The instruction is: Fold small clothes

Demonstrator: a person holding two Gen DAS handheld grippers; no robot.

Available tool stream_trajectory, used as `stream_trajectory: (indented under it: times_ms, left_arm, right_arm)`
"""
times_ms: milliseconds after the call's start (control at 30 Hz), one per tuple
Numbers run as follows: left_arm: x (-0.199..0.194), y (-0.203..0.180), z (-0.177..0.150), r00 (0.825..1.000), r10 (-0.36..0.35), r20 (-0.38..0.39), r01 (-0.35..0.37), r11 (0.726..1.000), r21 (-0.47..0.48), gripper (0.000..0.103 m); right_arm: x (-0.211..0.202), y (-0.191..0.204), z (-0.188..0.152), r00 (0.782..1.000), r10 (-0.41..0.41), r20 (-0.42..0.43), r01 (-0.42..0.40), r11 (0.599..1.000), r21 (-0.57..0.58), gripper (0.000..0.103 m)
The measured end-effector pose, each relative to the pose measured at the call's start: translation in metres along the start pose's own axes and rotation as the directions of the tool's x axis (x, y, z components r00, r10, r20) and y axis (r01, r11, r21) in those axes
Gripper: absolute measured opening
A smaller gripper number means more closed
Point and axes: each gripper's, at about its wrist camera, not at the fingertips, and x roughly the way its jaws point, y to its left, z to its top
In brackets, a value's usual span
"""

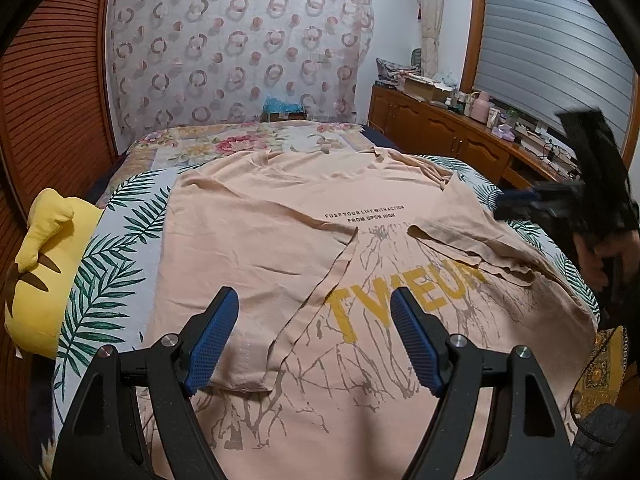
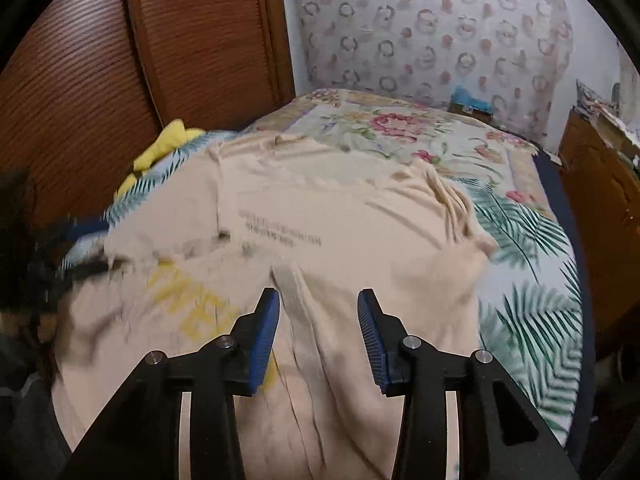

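A tan T-shirt [image 1: 256, 240] lies flat on the leafy bed cover [image 1: 116, 264], both sleeves folded in.

It says "FUSE YOUR LIFE WITH ACTION" in small black letters and "TWEUR" — partly hidden — in big yellow ones. The left gripper [image 1: 314, 336] and right gripper [image 2: 318, 336] hang over the shirt, blue pads wide apart, holding nothing. A yellow pillow [image 1: 44, 264] sits beside it.

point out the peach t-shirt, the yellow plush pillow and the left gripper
Peach cotton t-shirt with yellow lettering [image 1: 256, 240]: left wrist view, plain fabric on the folded-over left panel.
Yellow plush pillow with brown stripes [image 1: 48, 264]: left wrist view, middle of its body.
Left gripper [image 1: 314, 312]: left wrist view, midway between its blue-padded fingertips.
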Motion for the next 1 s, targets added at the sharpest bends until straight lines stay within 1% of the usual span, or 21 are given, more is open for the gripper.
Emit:
stream_trajectory:
  times_ms: [133,233,367,467,500,533,567,633,800,933,1000]
  left_arm:
    - [-0.001,0.0,-0.001,1.0,-0.002,0.001,0.002,1.0,0.002,0.079]
    - [0.0,-0.001,-0.001,1.0,-0.006,0.0,0.006,1.0,0.002,0.079]
    - [0.002,-0.003,-0.003,1.0,-0.007,-0.01,0.007,1.0,0.004,0.079]
    - [0.002,-0.003,-0.003,1.0,-0.007,-0.012,0.007,1.0,0.005,0.079]
    - [0.002,-0.003,-0.003,1.0,-0.007,-0.012,0.007,1.0,0.004,0.079]
    - [0.002,-0.003,-0.003,1.0,-0.006,-0.013,0.006,1.0,0.003,0.079]
    - [0.002,-0.003,-0.003,1.0,-0.006,-0.012,0.006,1.0,0.002,0.079]
    - [0.002,-0.002,-0.002,1.0,-0.003,-0.012,0.004,1.0,0.002,0.079]
    - [0.0,0.004,0.0,1.0,-0.001,-0.003,0.001,1.0,-0.006,0.079]
    - [0.0,0.012,0.004,1.0,0.01,0.003,-0.01,1.0,-0.012,0.079]
    - [0.001,0.018,0.009,1.0,0.013,0.005,-0.013,1.0,-0.014,0.079]
  right_arm:
    - [-0.012,0.012,-0.025,0.999,0.001,-0.048,-0.003,0.999,-0.041,0.042]
    - [-0.018,0.014,-0.044,0.998,-0.018,-0.067,0.014,0.998,-0.064,0.042]
    - [-0.014,0.015,-0.055,0.994,-0.052,-0.101,0.046,0.997,-0.059,0.042]
    - [-0.013,0.007,-0.061,0.991,-0.074,-0.112,0.067,0.996,-0.06,0.041]
    - [-0.011,0.007,-0.062,0.989,-0.088,-0.116,0.08,0.994,-0.07,0.038]
    - [-0.012,0.007,-0.065,0.989,-0.091,-0.121,0.082,0.994,-0.076,0.031]
    - [-0.011,0.008,-0.065,0.988,-0.093,-0.124,0.083,0.993,-0.081,0.021]
    - [-0.012,0.009,-0.065,0.99,-0.083,-0.115,0.074,0.994,-0.085,0.007]
    - [-0.032,0.01,-0.064,0.997,0.015,-0.076,-0.019,0.999,-0.048,0.005]
    - [-0.035,0.008,-0.066,0.996,0.038,-0.076,-0.041,0.999,-0.031,0.005]
    - [-0.036,0.005,-0.064,0.997,0.027,-0.071,-0.029,0.999,-0.024,0.006]
